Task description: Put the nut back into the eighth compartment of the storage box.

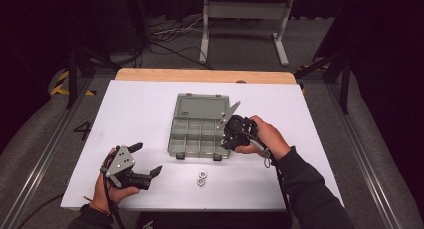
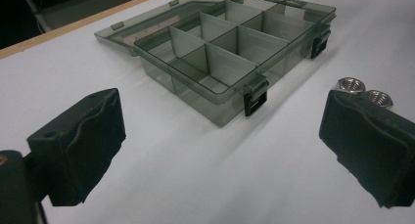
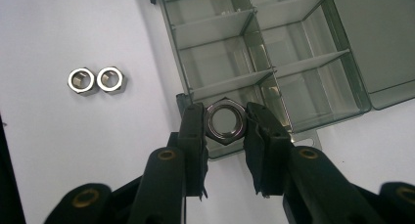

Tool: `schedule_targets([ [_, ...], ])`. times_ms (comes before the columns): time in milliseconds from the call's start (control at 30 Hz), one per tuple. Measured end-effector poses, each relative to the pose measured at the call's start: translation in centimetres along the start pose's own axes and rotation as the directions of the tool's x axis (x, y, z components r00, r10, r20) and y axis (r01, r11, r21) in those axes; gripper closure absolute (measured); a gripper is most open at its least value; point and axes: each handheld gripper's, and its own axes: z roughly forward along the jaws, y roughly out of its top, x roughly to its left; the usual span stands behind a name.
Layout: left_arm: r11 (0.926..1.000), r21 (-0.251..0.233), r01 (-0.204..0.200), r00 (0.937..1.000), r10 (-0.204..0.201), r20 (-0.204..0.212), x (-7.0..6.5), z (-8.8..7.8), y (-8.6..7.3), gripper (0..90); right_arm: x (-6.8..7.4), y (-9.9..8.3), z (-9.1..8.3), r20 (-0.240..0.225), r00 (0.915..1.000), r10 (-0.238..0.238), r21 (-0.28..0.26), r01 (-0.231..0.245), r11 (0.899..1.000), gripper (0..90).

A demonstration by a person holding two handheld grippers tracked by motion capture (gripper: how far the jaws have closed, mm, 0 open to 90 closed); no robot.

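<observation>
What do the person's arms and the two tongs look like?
Both tongs, left and right, are black, with two padded jaws, brass-coloured pivot screws, a grey three-cornered plate on top and a trailing black cable. The person wears dark long sleeves and a thin band at the left wrist.

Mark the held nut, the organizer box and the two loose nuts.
held nut [image 3: 224,121]: right gripper view, its rim.
organizer box [image 1: 176,137]: high view, left wall.
two loose nuts [image 3: 81,80]: right gripper view, left nut's rim.
</observation>
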Motion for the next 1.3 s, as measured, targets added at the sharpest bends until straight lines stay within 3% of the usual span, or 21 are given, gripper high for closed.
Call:
schedule_targets([
  [700,1.0,0.0,-0.005,1.0,0.005,0.002,-0.1,0.1,0.0,4.0,-0.9,-0.1,2.0,-0.007,0.9995,0.03,0.032,-0.03,0.999,69.7],
  [833,1.0,0.003,0.002,0.9999,-0.002,0.014,0.0,0.1,0.0,4.0,-0.8,-0.2,1.8,-0.01,0.9995,0.029,0.01,-0.029,1.0,64.8],
  [1133,1.0,0.002,0.004,0.9998,-0.004,0.018,0.0,0.1,0.0,4.0,0.1,-0.4,0.8,-0.025,0.9997,0.008,-0.062,-0.009,0.998,63.7],
  [1200,1.0,0.001,0.004,0.9999,-0.004,0.016,0.0,0.1,-0.1,4.0,1.1,-0.5,0.1,-0.049,0.9985,-0.024,-0.099,0.019,0.995,63.2],
  [1267,1.0,0.001,0.005,0.9999,-0.005,0.016,0.0,0.1,-0.1,4.0,1.4,-0.5,0.0,-0.056,0.998,-0.028,-0.103,0.022,0.994,62.8],
  [1300,1.0,0.002,0.004,0.9998,-0.004,0.018,0.0,0.1,0.0,4.0,2.1,-0.5,-0.3,-0.064,0.9964,-0.056,-0.123,0.048,0.991,62.2],
])
